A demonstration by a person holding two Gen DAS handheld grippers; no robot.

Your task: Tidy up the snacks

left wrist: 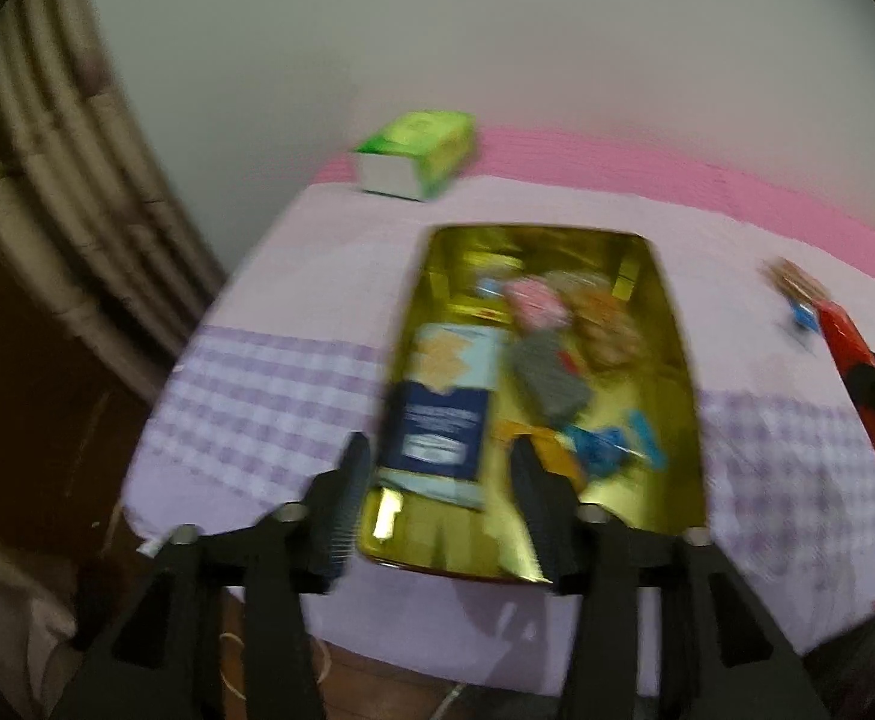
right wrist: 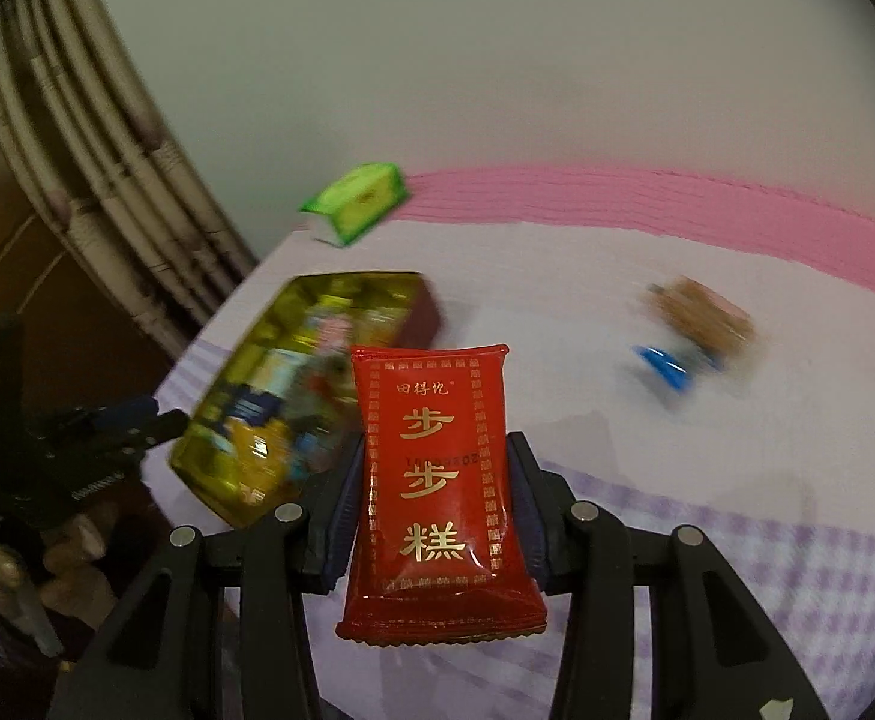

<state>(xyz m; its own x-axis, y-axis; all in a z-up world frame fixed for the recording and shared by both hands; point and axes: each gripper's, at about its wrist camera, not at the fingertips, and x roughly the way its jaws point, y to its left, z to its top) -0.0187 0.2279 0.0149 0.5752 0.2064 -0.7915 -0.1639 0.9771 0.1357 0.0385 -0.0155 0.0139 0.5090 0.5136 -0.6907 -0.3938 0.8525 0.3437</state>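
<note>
1. The right tongs (right wrist: 437, 480) are clenched on a flat red foil snack packet (right wrist: 437, 492), pads pressing its two long edges, and hold it upright above the desk covered with a lilac checked cloth (right wrist: 737, 570).
2. The left tongs (left wrist: 440, 468) are spread apart with nothing between them, hovering over the near end of the shiny gold rectangular tin (left wrist: 686, 420).
3. That tin already holds several wrapped snacks, among them a blue-and-white biscuit pack (left wrist: 437, 408); its print is too blurred to read.
4. The step in hand looks like carrying the red packet left to the tin. To do it well, I would keep the grip on the edges, lower the packet flat into the free space at the tin's right side, and release only once it is inside the rim.
5. Two small snacks, one brown (right wrist: 701, 312) and one blue (right wrist: 665, 366), lie on the cloth far right, well apart from the tin.
6. A green carton (left wrist: 419, 153) sits at the far left corner; its label is unreadable.
7. The red packet carries large gold characters reading 步步糕, with smaller gold writing above.
</note>
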